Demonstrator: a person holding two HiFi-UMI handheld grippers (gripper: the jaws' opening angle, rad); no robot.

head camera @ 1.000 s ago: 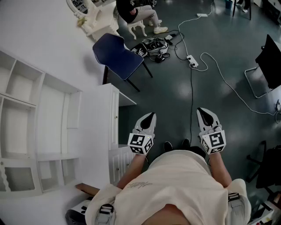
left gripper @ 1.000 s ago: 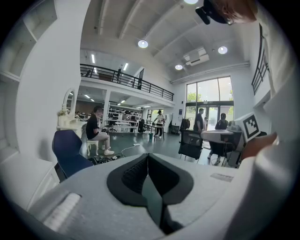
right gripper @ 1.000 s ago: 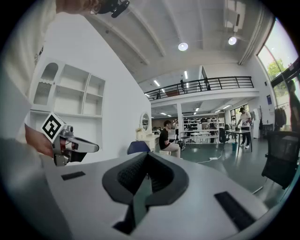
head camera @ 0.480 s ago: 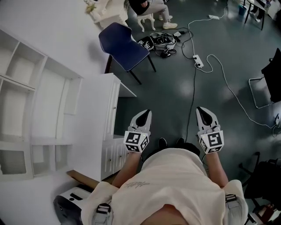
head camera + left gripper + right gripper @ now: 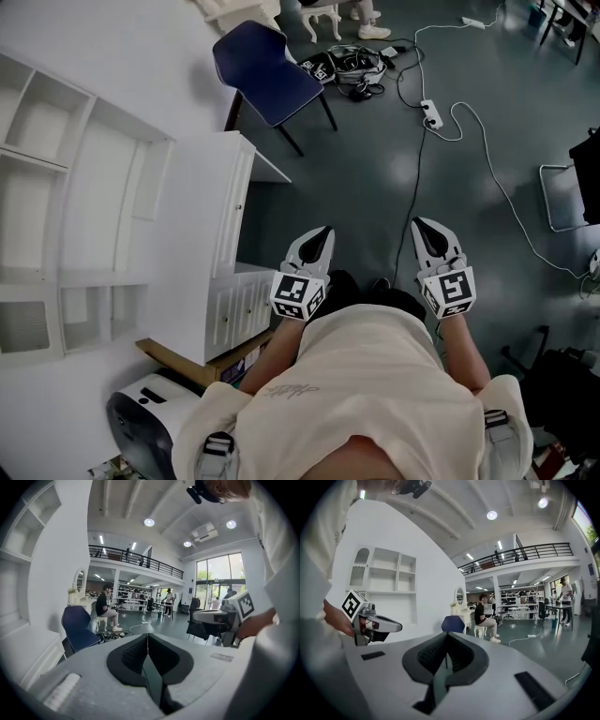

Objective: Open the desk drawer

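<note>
The white desk with a shelf unit on it stands at the left of the head view. Its drawer fronts face right and look closed. My left gripper hangs in the air just right of the drawers, apart from them, its jaws together with nothing between them. My right gripper hovers further right over the floor, also shut and empty. Both point away from me along the desk's front. The desk's edge shows low at the left of the left gripper view.
A blue chair stands beyond the desk's far end. A power strip with cables lies on the dark floor ahead. Cardboard and a round white device sit by the desk's near end. A person sits far off.
Both grippers have sunk a little. In the head view the desk's near end and lower drawer fronts show more fully, and the round white device now shows. The jaws stay together.
</note>
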